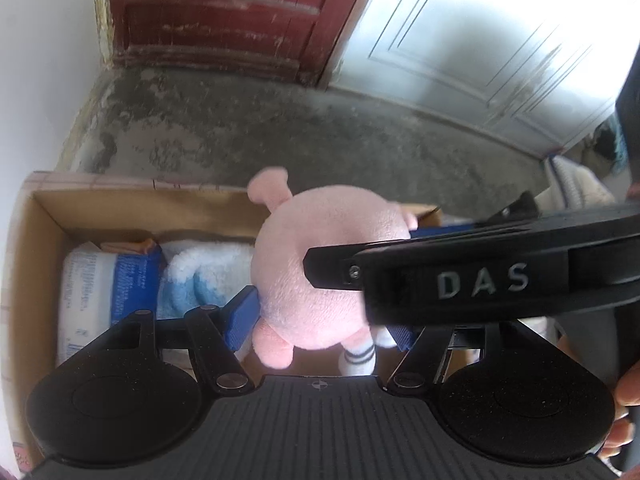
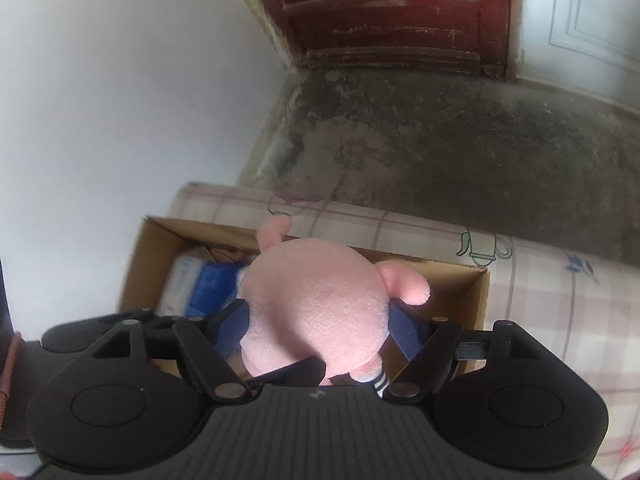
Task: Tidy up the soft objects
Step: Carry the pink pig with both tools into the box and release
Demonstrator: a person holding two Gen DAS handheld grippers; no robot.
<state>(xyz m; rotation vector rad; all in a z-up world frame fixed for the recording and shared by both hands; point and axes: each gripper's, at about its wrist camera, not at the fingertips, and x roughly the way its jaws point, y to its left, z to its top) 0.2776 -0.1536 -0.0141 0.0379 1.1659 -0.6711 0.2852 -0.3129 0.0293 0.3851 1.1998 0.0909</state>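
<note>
Two tools, left and right, both clamp my pink plush pig above the cardboard box; uneven release could tip it past the box's rim.

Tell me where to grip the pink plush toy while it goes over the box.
Grip the pink plush toy across its round body, coming from above, one pad on each flank. The body is its widest, firmest part; ears and feet are thin and floppy. Both the right gripper and left gripper already straddle it over the cardboard box.
</note>
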